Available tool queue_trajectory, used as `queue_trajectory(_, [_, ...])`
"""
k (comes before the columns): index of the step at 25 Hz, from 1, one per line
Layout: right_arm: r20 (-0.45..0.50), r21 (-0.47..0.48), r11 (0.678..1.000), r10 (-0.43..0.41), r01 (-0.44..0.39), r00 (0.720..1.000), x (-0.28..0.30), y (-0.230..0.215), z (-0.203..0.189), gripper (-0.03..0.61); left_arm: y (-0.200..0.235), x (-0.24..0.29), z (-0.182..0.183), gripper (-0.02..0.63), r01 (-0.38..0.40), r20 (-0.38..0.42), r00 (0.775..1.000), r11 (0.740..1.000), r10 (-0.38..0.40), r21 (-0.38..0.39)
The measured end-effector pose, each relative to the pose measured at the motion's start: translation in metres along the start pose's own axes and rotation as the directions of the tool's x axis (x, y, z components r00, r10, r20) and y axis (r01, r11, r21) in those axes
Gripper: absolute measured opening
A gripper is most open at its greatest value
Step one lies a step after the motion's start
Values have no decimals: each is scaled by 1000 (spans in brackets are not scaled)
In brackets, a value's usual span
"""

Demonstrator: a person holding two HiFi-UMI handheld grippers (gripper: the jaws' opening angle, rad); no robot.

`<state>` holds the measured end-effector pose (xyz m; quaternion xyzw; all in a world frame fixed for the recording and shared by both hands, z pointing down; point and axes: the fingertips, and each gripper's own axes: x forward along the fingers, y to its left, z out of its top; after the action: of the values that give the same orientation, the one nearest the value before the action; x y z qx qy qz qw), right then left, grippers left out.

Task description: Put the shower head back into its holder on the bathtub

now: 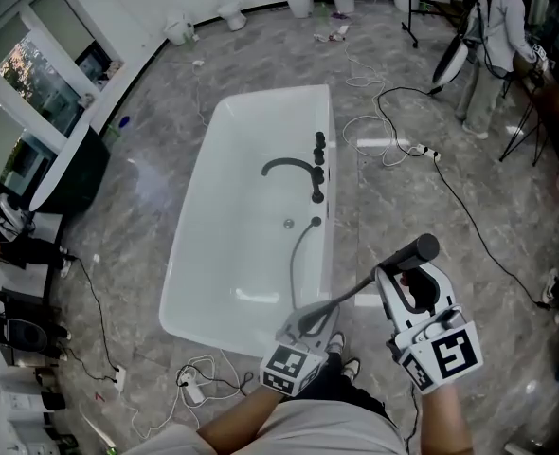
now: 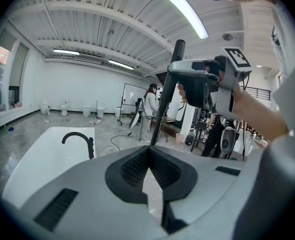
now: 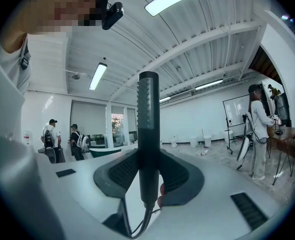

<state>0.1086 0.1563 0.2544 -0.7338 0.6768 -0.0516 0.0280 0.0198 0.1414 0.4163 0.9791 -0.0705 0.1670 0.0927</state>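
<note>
- Closest to the head camera are the person's forearms and both tongs, each with a black-and-white marker cube. The left tongs [image 1: 308, 318] sit low, just left of the right tongs [image 1: 394, 271].
- From the head view, the right tongs are clenched round a black cylindrical shower head [image 1: 420, 251], which juts out past their tips.
- A grey ribbed metal hose [image 1: 296, 263] runs from the shower head's lower end across to the tips of the left tongs. It bends there and carries on ahead to the rim of the white freestanding bathtub [image 1: 251, 131].
- The bathtub lies ahead of both tongs on the grey marbled floor. Its black curved faucet [image 1: 289, 166] and black rim fittings [image 1: 318, 192] are well apart from the shower head.
- In the left gripper view, the left tongs [image 2: 148, 148] are pinched together at their tips, right where the hose [image 2: 157, 119] rises from them.
- The hose climbs to the shower head [image 2: 178, 51], gripped by the right tongs [image 2: 176, 70] above and slightly right of the left tongs.
- The bathtub [image 2: 42, 154] and faucet [image 2: 80, 138] lie ahead to the left.
- A standing person [image 2: 150, 109] is far beyond the tips.
- In the right gripper view, the right tongs [image 3: 148, 179] press their dark pads on both sides of the shower head [image 3: 148, 119], which stands upright between them.
- The hose [image 3: 143, 219] leaves its lower end, curling down behind the pads.
</note>
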Motion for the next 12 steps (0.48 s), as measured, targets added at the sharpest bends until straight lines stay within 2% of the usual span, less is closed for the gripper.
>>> queue_trajectory(12, [-38,-39,999,-7,6,999,60,-16,4,130,73,17,-2,5,-45,24,999,997,46,-56])
